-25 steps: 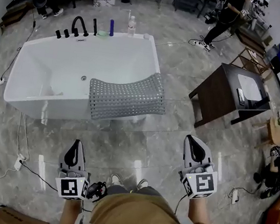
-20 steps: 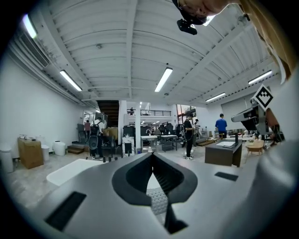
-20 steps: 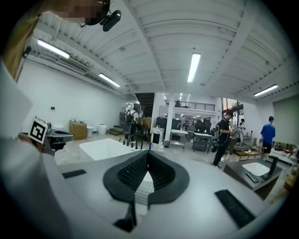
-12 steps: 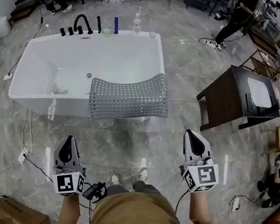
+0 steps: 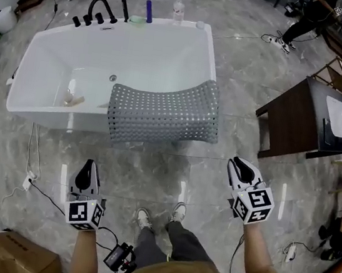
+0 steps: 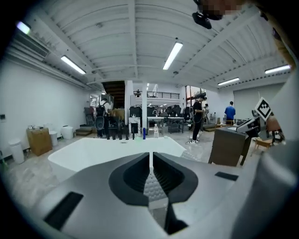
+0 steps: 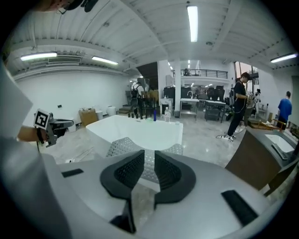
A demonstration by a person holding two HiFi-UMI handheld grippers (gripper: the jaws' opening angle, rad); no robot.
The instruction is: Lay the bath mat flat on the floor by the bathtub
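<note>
Two grippers over marble floor (image 5: 153,174), well short of tub: L gripper (image 5: 88,166) jaws together, nothing btwn; R gripper (image 5: 241,166) jaws slightly apart, empty; grey bath mat (image 5: 162,109) draped over near rim of bathtub (image 5: 48,65).

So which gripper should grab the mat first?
Probably the right gripper: its jaws are apart and the bath mat hanging over the bathtub rim sits straight ahead in its view. The left gripper has jaws together.
</note>
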